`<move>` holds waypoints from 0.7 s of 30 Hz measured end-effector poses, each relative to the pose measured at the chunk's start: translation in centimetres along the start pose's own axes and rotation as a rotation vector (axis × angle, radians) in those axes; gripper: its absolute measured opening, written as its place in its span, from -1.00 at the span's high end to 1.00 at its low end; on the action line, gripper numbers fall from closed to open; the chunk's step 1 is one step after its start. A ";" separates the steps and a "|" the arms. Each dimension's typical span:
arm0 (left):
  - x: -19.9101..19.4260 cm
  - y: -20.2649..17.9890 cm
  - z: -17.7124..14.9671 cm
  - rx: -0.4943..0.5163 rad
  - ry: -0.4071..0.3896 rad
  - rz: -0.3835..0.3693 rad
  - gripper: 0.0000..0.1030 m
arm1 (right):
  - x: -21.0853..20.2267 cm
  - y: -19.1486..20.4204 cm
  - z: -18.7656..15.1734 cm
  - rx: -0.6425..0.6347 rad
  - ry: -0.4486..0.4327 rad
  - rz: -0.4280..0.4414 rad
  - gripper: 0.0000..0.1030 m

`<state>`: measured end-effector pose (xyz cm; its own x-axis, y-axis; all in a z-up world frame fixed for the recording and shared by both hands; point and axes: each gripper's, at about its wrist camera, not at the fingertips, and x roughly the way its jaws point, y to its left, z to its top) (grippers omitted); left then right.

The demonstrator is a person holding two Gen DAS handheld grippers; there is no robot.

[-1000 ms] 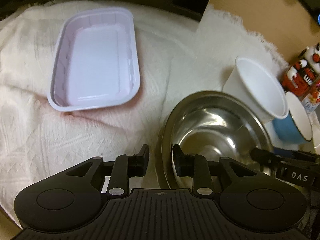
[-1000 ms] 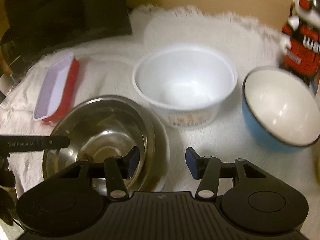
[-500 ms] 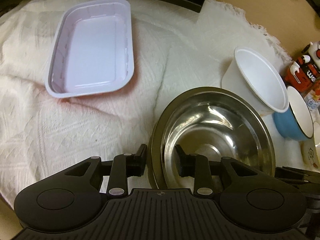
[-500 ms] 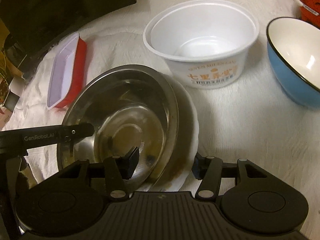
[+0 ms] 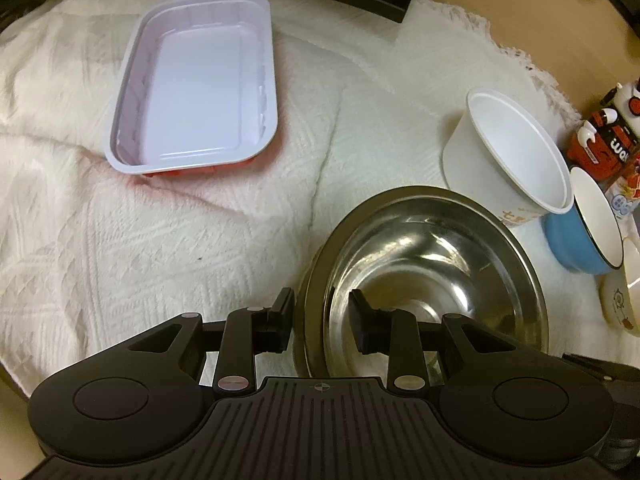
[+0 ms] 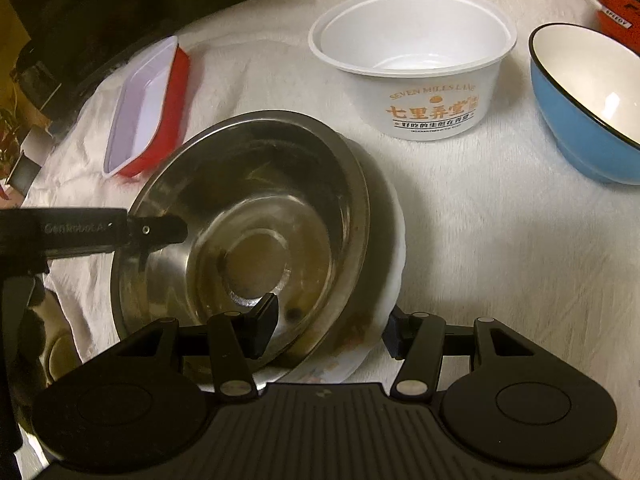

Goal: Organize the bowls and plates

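Note:
A steel bowl [image 5: 432,280] [image 6: 256,224] sits on a white plate [image 6: 394,256] on the white cloth. My left gripper [image 5: 320,320] straddles the bowl's near-left rim, one finger outside and one inside, with a gap either side; it also shows in the right wrist view [image 6: 156,230]. My right gripper [image 6: 326,328] is open, its left finger inside the steel bowl and its right finger outside the plate's edge. A white paper bowl [image 6: 416,60] [image 5: 512,156] and a blue bowl [image 6: 588,108] [image 5: 588,228] stand behind.
A red tray with a white inside [image 5: 196,84] [image 6: 148,108] lies at the far left. A red and black figurine [image 5: 604,140] stands at the far right, and a small printed dish [image 5: 622,300] sits at the right edge. Dark equipment [image 6: 120,4] lines the back.
Both grippers have come closer and lower over the steel bowl. My right gripper's fingers now span the bowl's and plate's near edge. The left fingers stay around the rim.

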<state>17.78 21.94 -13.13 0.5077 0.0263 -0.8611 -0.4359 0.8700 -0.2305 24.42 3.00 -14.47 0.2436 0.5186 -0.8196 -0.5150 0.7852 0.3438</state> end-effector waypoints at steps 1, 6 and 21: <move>0.0 0.0 0.0 -0.005 0.000 0.000 0.38 | -0.1 0.0 -0.1 -0.002 0.000 0.003 -0.06; -0.1 0.1 -0.1 -0.021 0.001 0.000 0.40 | -0.1 -0.1 -0.3 -0.010 -0.006 0.007 -0.06; -0.5 0.6 -0.9 -0.061 0.038 -0.001 0.41 | 0.7 0.6 0.5 -0.050 -0.028 -0.035 -0.12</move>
<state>16.61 22.01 -13.26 0.4806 0.0056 -0.8769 -0.4805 0.8382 -0.2580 24.65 3.97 -14.58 0.2847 0.5009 -0.8173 -0.5463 0.7854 0.2910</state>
